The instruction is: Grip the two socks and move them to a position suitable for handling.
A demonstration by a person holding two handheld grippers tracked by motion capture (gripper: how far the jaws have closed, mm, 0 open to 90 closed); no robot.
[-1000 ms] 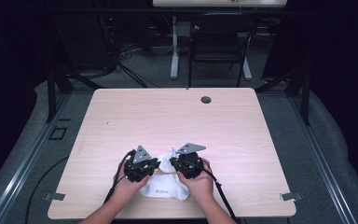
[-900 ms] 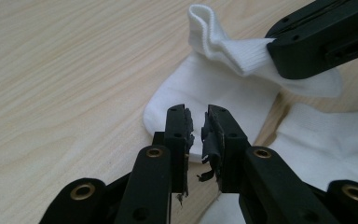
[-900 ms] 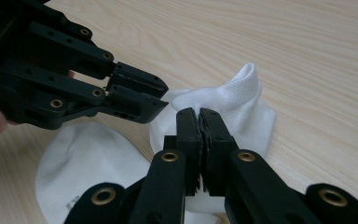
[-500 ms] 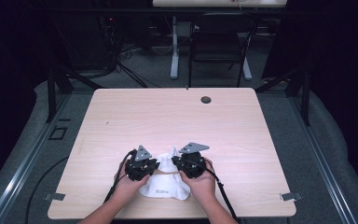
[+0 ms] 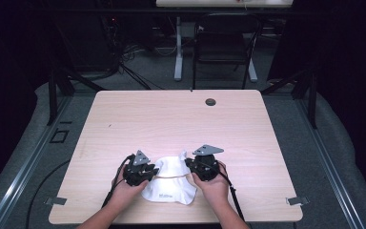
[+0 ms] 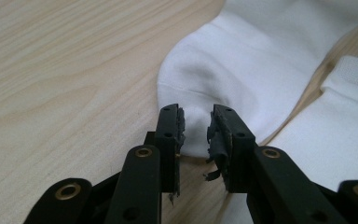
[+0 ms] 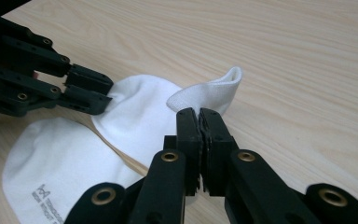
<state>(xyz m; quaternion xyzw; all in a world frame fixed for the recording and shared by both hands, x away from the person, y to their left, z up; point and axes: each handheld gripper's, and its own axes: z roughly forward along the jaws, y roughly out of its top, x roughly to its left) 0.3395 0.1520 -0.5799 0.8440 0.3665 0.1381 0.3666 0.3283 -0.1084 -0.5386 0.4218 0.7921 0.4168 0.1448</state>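
Lying near the front edge of the wooden surface (image 5: 171, 119), a white cloth (image 5: 169, 183) sits between the two grippers. It looks like a soft sock or small bag with tiny grey print on the part close to the person. Its long way runs from side to side, from one gripper to the other, and it is folded over on itself.

The left gripper (image 6: 196, 126) points at a round bump of the cloth. Its fingers have just been opening. They stand apart now, with a gap between them, and the cloth bump sits just past the tips.

The right gripper (image 7: 199, 116) has its fingers pressed tight together on the cloth. One corner of the cloth curls up just past them.
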